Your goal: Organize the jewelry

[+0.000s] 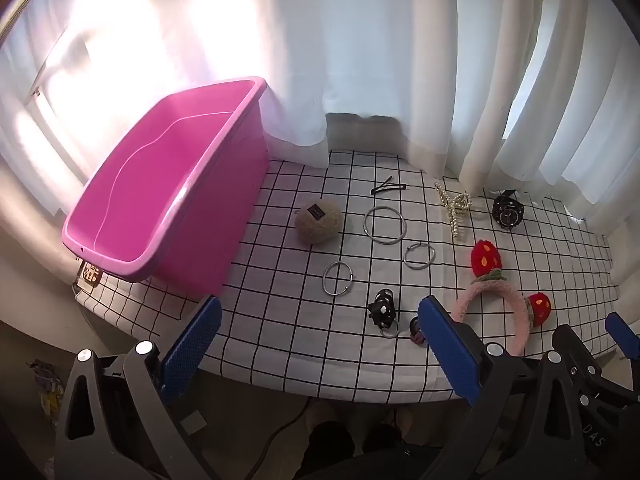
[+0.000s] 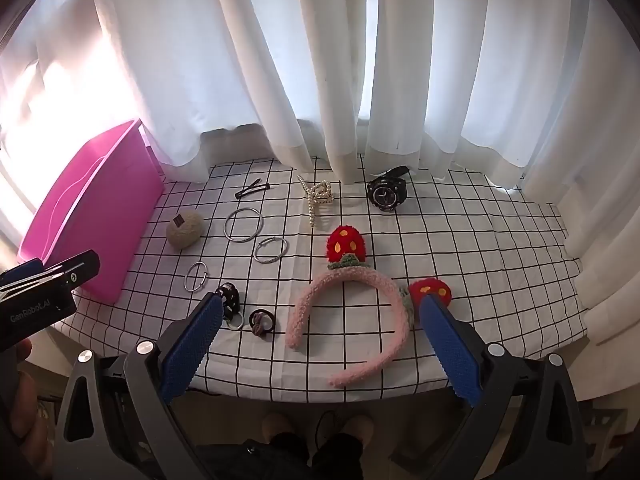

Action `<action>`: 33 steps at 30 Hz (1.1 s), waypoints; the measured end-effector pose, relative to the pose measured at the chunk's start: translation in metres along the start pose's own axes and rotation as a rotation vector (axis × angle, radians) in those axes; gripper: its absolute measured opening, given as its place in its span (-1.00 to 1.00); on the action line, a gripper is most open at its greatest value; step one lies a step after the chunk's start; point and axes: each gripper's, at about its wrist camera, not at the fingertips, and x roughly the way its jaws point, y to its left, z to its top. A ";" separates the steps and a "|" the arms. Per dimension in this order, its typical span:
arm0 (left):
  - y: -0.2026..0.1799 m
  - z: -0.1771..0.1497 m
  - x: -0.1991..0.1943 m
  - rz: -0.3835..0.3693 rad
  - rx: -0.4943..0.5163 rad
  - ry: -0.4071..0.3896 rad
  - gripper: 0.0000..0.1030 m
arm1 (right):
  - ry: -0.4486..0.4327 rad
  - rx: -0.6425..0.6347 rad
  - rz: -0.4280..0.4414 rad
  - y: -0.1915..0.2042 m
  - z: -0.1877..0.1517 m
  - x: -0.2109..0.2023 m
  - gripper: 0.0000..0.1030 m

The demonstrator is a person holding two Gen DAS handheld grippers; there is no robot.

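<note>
A pink bin (image 1: 168, 184) stands at the table's left, also in the right wrist view (image 2: 92, 216). On the checked cloth lie a fuzzy beige ball clip (image 1: 318, 222), a large silver hoop (image 1: 385, 225), two smaller hoops (image 1: 419, 256) (image 1: 338, 279), a black hairpin (image 1: 388, 188), a pearl claw clip (image 1: 456, 206), a black watch (image 2: 387, 193), a black clip (image 1: 382, 312), a dark hair tie (image 2: 262, 322) and a pink strawberry headband (image 2: 356, 312). My left gripper (image 1: 320, 340) is open and empty above the front edge. My right gripper (image 2: 324, 340) is open and empty, over the headband.
White curtains (image 2: 320, 80) hang behind the table. The table's front edge (image 2: 320, 396) is near both grippers. A small dark device (image 1: 89, 276) lies beside the bin's front corner. The left gripper body (image 2: 40, 292) shows at the right wrist view's left side.
</note>
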 end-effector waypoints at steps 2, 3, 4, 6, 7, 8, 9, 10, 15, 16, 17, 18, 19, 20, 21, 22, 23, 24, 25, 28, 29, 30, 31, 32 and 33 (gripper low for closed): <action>0.000 0.000 0.000 0.001 0.001 0.001 0.88 | -0.007 -0.001 0.001 0.000 0.000 0.000 0.83; 0.000 0.000 0.000 0.002 0.001 0.001 0.88 | -0.005 0.000 0.003 0.000 0.000 0.000 0.83; 0.000 0.000 0.000 0.003 0.002 0.001 0.88 | -0.005 -0.001 0.003 0.000 0.000 0.000 0.83; 0.000 0.000 0.000 0.005 0.002 0.002 0.88 | -0.005 -0.002 0.003 0.000 -0.001 0.000 0.83; 0.000 0.000 0.000 0.006 0.002 0.002 0.88 | -0.005 -0.002 0.003 0.000 -0.001 0.000 0.83; 0.000 0.000 0.000 0.006 0.002 0.002 0.88 | -0.005 -0.003 0.004 0.000 -0.001 0.000 0.83; -0.002 -0.003 -0.001 0.007 0.002 0.002 0.88 | -0.004 -0.003 0.004 0.001 -0.001 0.000 0.83; -0.001 -0.003 -0.001 0.008 0.002 0.003 0.88 | -0.004 0.002 0.006 -0.001 -0.001 0.001 0.83; -0.002 -0.001 0.000 0.009 0.003 0.004 0.88 | -0.003 0.000 0.006 0.001 -0.001 0.001 0.83; -0.002 -0.001 0.000 0.010 0.003 0.004 0.88 | -0.003 0.002 0.007 0.001 -0.002 0.001 0.83; -0.003 -0.001 0.001 0.010 0.003 0.005 0.88 | -0.003 0.003 0.007 0.001 -0.002 0.001 0.83; -0.003 -0.001 0.001 0.010 0.004 0.005 0.88 | -0.004 0.003 0.007 0.001 -0.002 0.001 0.83; -0.002 -0.001 0.001 0.011 0.004 0.006 0.88 | -0.003 0.003 0.007 0.002 -0.002 0.001 0.83; -0.001 -0.001 -0.001 0.010 0.004 0.006 0.88 | -0.003 0.003 0.007 0.002 -0.002 0.001 0.83; -0.001 -0.001 -0.001 0.011 0.004 0.006 0.88 | -0.003 0.003 0.007 0.002 -0.002 0.001 0.83; -0.001 -0.001 -0.001 0.011 0.005 0.005 0.88 | -0.003 0.003 0.007 0.002 -0.002 0.002 0.83; -0.001 -0.001 -0.001 0.011 0.004 0.005 0.88 | -0.003 0.003 0.007 0.003 -0.003 0.002 0.83; 0.001 0.001 0.000 0.009 0.006 0.007 0.88 | -0.003 0.003 0.007 0.002 -0.003 0.002 0.83; 0.001 0.001 0.000 0.009 0.006 0.008 0.88 | -0.003 0.003 0.008 0.003 -0.003 0.002 0.83; 0.001 0.001 0.000 0.010 0.006 0.008 0.88 | -0.002 0.003 0.008 0.003 -0.003 0.002 0.83; 0.001 0.001 0.000 0.010 0.006 0.008 0.88 | -0.002 0.003 0.008 0.003 -0.003 0.002 0.83; 0.002 0.001 0.001 0.010 0.005 0.008 0.88 | -0.002 0.002 0.008 0.003 -0.003 0.002 0.83; 0.002 0.001 0.001 0.009 0.005 0.008 0.88 | -0.002 0.002 0.008 0.003 -0.003 0.002 0.83; 0.002 0.001 0.001 0.009 0.005 0.008 0.88 | -0.001 0.002 0.008 0.003 -0.003 0.002 0.83; 0.002 0.001 0.001 0.008 0.005 0.007 0.88 | -0.002 0.003 0.008 0.003 -0.003 0.002 0.83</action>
